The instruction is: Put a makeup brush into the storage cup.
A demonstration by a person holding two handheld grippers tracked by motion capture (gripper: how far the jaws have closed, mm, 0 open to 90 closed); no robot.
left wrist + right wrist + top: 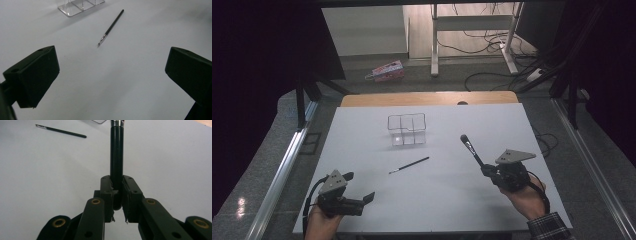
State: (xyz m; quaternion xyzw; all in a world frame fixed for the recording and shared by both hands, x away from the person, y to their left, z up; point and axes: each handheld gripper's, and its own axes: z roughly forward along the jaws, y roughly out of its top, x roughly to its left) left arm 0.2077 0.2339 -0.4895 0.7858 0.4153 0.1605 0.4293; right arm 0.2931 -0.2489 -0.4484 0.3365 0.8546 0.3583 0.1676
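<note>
Black brush (pixel 471 149), clamped in right claw (pixel 488 170)

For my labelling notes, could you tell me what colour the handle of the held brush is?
Black, clearest in the right gripper view: the brush handle.

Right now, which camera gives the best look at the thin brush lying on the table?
The left gripper view: the thin brush lies whole and close, tip towards the camera. The high view shows it whole but tiny, before the clear organizer. The right gripper view catches it near the top edge.
</note>
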